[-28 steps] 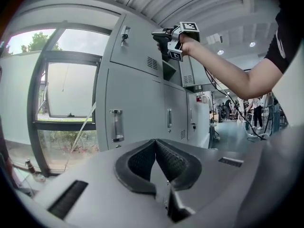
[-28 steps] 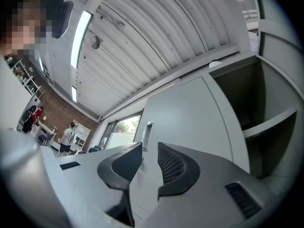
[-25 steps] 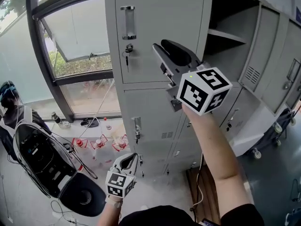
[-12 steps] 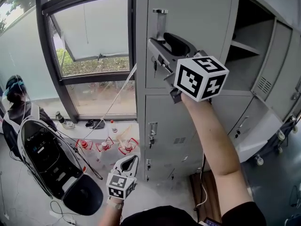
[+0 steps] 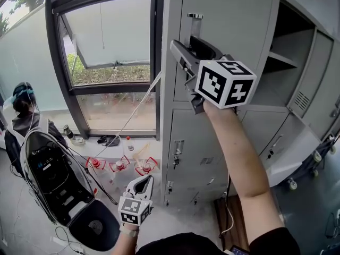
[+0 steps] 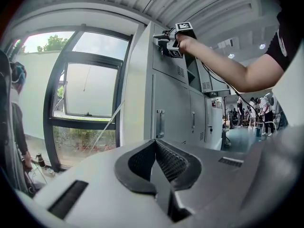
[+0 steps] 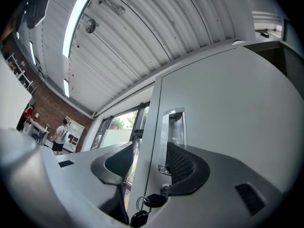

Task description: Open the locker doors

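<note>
The grey locker bank [image 5: 223, 126] fills the middle of the head view. Its upper left door [image 5: 234, 15] looks closed; it has a chrome recessed handle [image 5: 194, 23] [image 7: 175, 127] and a key with a ring in the lock [image 7: 142, 212]. My right gripper [image 5: 187, 45] [image 7: 149, 167] is raised at that handle. Its jaws are opening; the door's handle-side edge stands between them, the right pad beside the handle, with a gap at the left pad. My left gripper [image 5: 144, 183] [image 6: 155, 151] hangs low, shut and empty.
A black-framed window [image 5: 106, 62] stands left of the lockers. A person [image 5: 24, 108] sits at the far left beside black gear [image 5: 53, 179], and bottles [image 5: 119, 163] lie on the floor. The upper right locker [image 5: 287, 52] and lower right doors [image 5: 297, 142] stand open.
My right gripper has moved left across the upper door to its handle, and its jaws have spread. The left gripper has stayed low and shut.
</note>
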`<state>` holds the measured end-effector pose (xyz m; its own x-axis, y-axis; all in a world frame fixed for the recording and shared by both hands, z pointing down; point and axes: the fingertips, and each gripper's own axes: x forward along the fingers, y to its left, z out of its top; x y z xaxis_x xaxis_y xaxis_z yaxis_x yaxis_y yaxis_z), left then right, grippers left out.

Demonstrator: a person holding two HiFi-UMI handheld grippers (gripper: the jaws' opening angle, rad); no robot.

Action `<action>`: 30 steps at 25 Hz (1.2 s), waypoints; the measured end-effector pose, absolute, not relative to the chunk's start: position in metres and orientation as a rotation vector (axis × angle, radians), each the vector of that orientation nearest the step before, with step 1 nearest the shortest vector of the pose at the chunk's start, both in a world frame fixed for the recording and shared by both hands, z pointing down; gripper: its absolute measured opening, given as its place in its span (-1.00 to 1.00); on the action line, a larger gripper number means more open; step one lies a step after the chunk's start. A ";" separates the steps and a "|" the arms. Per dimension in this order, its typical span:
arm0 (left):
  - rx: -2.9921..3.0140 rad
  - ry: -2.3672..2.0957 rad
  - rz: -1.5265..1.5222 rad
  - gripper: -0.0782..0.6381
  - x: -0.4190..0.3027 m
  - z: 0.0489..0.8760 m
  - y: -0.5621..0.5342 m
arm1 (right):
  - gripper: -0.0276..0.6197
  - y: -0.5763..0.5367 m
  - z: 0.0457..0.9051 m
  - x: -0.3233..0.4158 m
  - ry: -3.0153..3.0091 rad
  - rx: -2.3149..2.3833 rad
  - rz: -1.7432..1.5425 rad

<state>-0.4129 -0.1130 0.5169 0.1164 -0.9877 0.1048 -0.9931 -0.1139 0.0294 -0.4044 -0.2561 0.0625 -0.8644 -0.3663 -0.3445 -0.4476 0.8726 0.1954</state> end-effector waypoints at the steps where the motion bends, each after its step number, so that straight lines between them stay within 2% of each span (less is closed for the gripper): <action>1: 2.276 -2.028 0.092 -0.73 -0.415 0.518 -0.111 | -0.21 -0.255 0.062 -0.405 2.739 -0.609 0.378; 7: 2.260 -2.031 0.086 -0.73 -0.416 0.521 -0.105 | -0.19 -0.249 0.060 -0.402 2.727 -0.505 0.258; 17: 2.228 -2.069 0.085 -0.73 -0.399 0.515 -0.089 | -0.19 -0.219 0.060 -0.383 2.747 -0.424 0.270; 30: 2.282 -2.057 0.108 -0.73 -0.318 0.509 -0.059 | -0.20 -0.161 0.064 -0.310 2.786 -0.338 0.294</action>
<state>-0.3184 -0.0590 0.5089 0.1030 -0.9899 0.0975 -0.9947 -0.1032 0.0031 -0.3096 -0.1605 0.0637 -0.9214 -0.1977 -0.3345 -0.2631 0.9509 0.1627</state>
